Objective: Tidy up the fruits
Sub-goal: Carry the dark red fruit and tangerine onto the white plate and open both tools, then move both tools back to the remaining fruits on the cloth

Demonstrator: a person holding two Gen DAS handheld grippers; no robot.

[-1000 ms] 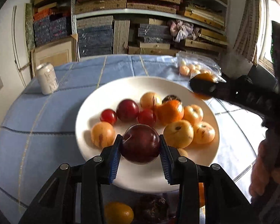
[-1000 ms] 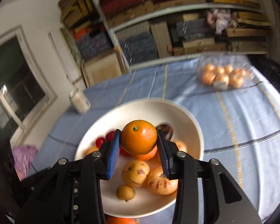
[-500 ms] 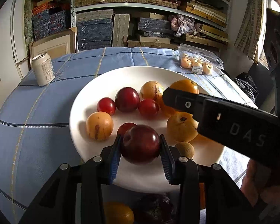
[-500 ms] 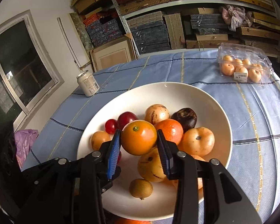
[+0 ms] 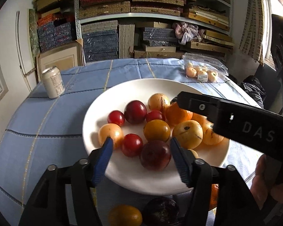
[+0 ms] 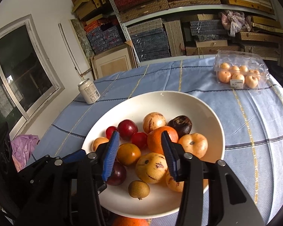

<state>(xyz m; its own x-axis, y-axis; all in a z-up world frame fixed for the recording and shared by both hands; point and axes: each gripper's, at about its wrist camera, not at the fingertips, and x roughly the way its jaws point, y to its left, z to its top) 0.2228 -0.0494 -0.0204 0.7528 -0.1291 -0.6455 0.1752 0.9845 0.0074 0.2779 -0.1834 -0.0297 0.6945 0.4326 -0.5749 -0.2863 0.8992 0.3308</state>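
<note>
Blue checked cloth covers the desk [image 5: 47, 116], and on it, directly ahead of both tongs, a wide white bowl [image 5: 122, 94] is set with the fruit gathered inside. Beyond the bowl, to the far left of the tongs, a drink can [image 5: 53, 82] stands upright; to the far right a clear plastic box of small pale fruit [image 6: 239, 73] lies closed.

The left tongs [image 5: 141, 158] are seen spread wide over the near rim of the bowl, gripping nothing. A dark red plum [image 5: 155, 155] rests on the bowl floor between the two blue pads [image 5: 103, 162], nearer the right pad, and no contact with either pad can be made out. Just left of it a smaller red plum [image 5: 132, 145] touches it.

The right tongs [image 6: 141, 156] are likewise held open and empty, above the middle of the heap. An orange-yellow fruit [image 6: 128, 154] sits just below and between the pads, close to the left one; a deeper orange fruit [image 6: 162, 140] lies behind the right pad. In the left wrist view the right tongs [image 5: 181, 98] reach in from the right across the far side of the heap.

More fruit is still outside the bowl, on the near side, under the left tongs: a yellow-orange fruit [image 5: 125, 215] and a dark one [image 5: 161, 211]. These lie behind and below the fingertips, so it is judged that a pull back and downward would be needed; the left tongs are the nearer.
</note>
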